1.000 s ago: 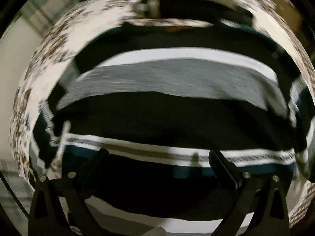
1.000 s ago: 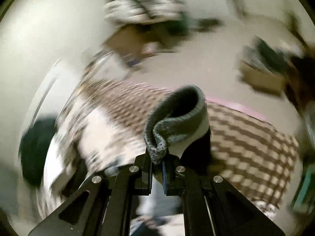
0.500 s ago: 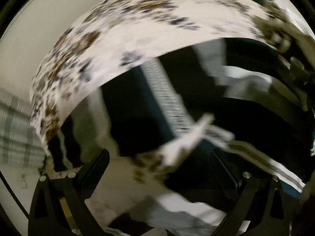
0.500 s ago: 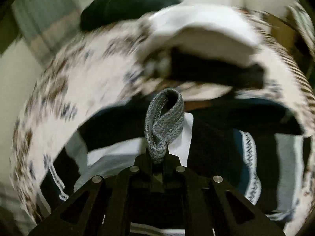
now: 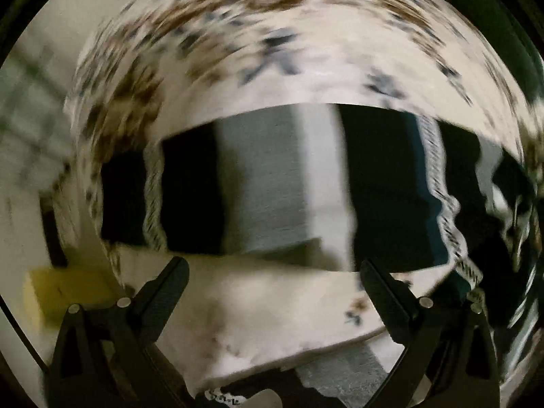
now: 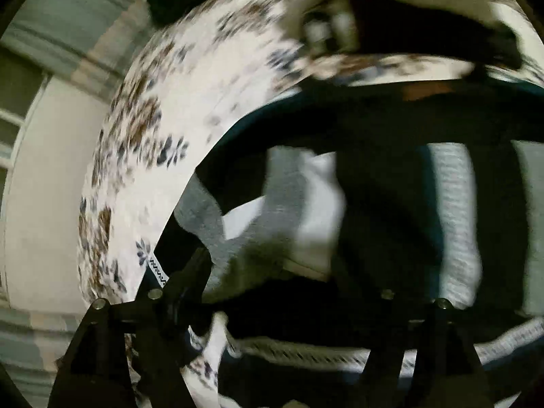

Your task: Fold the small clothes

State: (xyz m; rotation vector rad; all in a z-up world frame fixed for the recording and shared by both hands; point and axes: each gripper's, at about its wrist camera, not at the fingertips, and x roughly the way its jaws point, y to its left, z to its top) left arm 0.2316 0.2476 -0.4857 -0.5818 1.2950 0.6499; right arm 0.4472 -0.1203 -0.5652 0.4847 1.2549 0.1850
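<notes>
A striped knit garment (image 5: 272, 190), black with grey, white and teal bands, lies folded on a white floral sheet (image 5: 278, 34). It also shows in the right wrist view (image 6: 374, 204), where a grey and white folded-over part (image 6: 292, 210) lies on the black cloth. My left gripper (image 5: 272, 272) is open and empty, just short of the garment's near edge. My right gripper (image 6: 289, 282) is open over the garment, its fingers spread wide; the right finger is dark against the black cloth. Both views are blurred.
The floral sheet (image 6: 142, 142) curves around the left of the garment. A dark pile with white cloth (image 6: 391, 17) lies at the far end. A yellowish block (image 5: 68, 292) and pale floor show at the lower left.
My right gripper has opened and let go of the grey fold it held; that part now lies on the garment. The left gripper has swung round, so the stripes now run upright.
</notes>
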